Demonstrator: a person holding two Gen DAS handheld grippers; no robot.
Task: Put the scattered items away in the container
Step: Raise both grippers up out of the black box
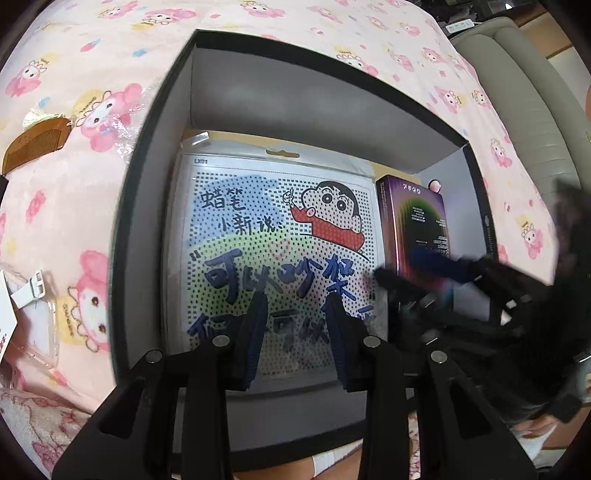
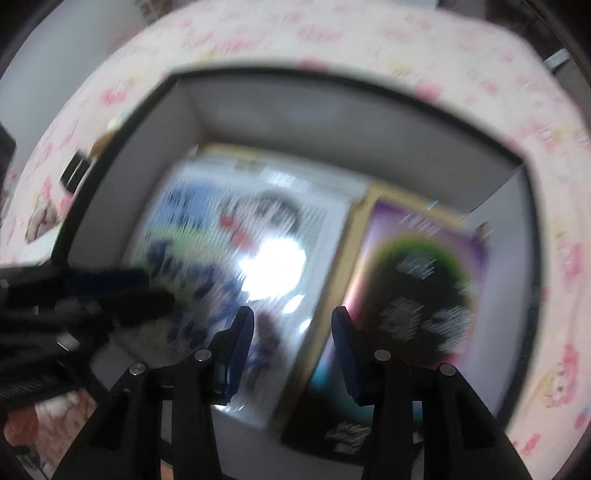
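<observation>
Both grippers hang over the open box (image 1: 155, 155), jaws parted, nothing between them: left gripper (image 1: 297, 332) at lower centre of its view, right gripper (image 2: 291, 343) likewise in its blurred view. Inside the box lie a cartoon pack (image 1: 273, 251) and, just right of it, a purple carton (image 1: 413, 221). On the pink blanket (image 1: 92, 48), a comb (image 1: 35, 146) lies at upper left and a clear case (image 1: 33, 328) at lower left.

A home, most likely a bedroom; a pink fleece blanket (image 1: 110, 55) printed with cartoon rabbits covers a soft surface; a wooden comb (image 1: 35, 146) lies on it; a grey padded seat (image 1: 517, 74) stands beside; a power strip (image 1: 460, 25) lies beyond.
</observation>
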